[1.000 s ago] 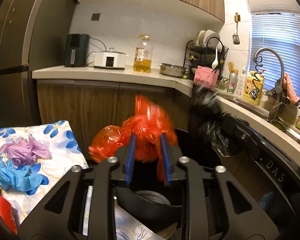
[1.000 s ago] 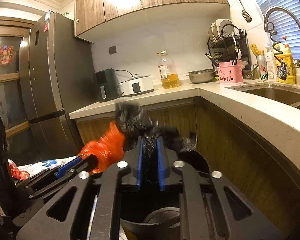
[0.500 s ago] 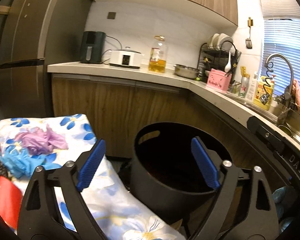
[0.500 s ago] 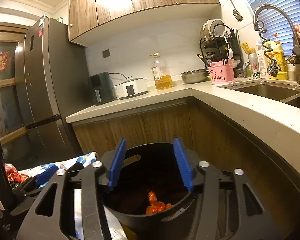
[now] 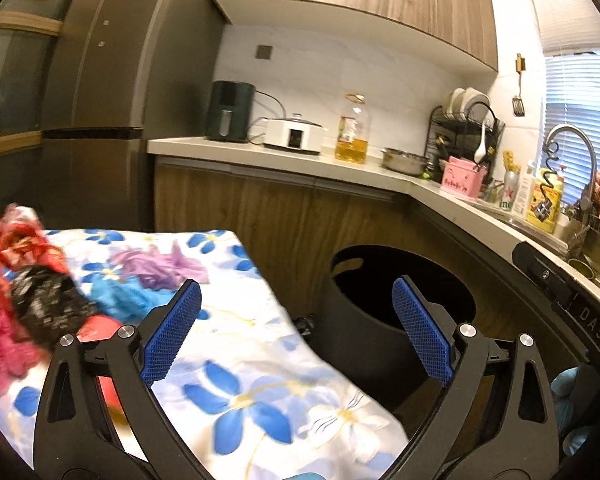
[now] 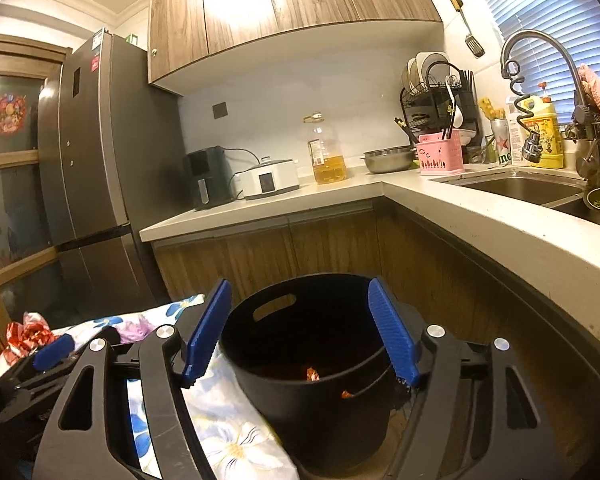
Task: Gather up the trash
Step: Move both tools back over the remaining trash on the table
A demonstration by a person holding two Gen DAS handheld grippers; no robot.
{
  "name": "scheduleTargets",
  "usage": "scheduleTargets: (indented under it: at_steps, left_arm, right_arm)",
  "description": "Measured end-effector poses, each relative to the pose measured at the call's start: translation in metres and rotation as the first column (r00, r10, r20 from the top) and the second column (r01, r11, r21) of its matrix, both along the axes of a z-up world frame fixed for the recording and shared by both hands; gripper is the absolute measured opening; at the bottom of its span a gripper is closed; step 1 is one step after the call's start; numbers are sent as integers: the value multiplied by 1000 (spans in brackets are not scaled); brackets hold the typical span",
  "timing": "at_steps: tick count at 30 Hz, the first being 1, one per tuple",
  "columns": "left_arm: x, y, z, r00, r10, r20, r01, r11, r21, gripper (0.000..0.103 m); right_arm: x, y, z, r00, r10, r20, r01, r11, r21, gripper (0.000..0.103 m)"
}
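Gone from both claws since a second ago: the crinkly orange bag and the black plastic bag, then pinched between the blue pads. Now spreading wide with nothing between the ribbed rubber pads, the left gripper [image 5: 296, 332] and right gripper [image 6: 300, 330], both still opening. Swung leftward too, the left claw, toward the cloth-covered surface.

Below the right claw, a round matte-black bin [image 6: 312, 364] with smooth plastic walls and an oval handle slot near the rim; inside, in the dark, a glint of orange plastic [image 6: 311, 374]. Just beside the bin, touching its wall, a soft floral cloth [image 5: 260, 392], white with blue petals, draped and rumpled.

Heaped on the cloth's far left: a crumpled black plastic bag [image 5: 46, 308], glossy and wrinkled; shiny red foil wrappers [image 5: 14, 236]; a fluffy pink wad [image 5: 0, 344]; limp purple gloves [image 5: 160, 266] and blue gloves [image 5: 118, 300], thin and creased. Behind, wood-grain cabinets [image 6: 324, 244] under a smooth pale countertop [image 6: 480, 220].
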State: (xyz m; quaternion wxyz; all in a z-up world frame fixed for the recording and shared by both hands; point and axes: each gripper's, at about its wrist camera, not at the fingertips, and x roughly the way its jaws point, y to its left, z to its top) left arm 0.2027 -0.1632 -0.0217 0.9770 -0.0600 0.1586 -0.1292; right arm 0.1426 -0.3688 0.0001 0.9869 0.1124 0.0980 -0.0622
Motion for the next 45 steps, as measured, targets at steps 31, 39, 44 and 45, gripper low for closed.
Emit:
scheduleTargets:
  at_steps: [31, 39, 44, 45]
  left_arm:
    - [-105, 196, -31, 902, 431, 27, -432, 901, 29, 96]
    - [-98, 225, -36, 877, 481, 4, -481, 877, 13, 96]
    - [-84, 232, -45, 871, 491, -23, -491, 871, 20, 96]
    - [-80, 234, -46, 871, 491, -34, -490, 871, 19, 96]
  right_arm:
    - [-17, 204, -67, 916, 380, -132, -395, 911, -119, 70]
    - [6, 239, -84, 893, 402, -201, -434, 888, -152, 65]
    - [20, 251, -89, 888, 393, -237, -436, 885, -165, 54]
    - [25, 252, -90, 885, 392, -250, -438, 884, -165, 52]
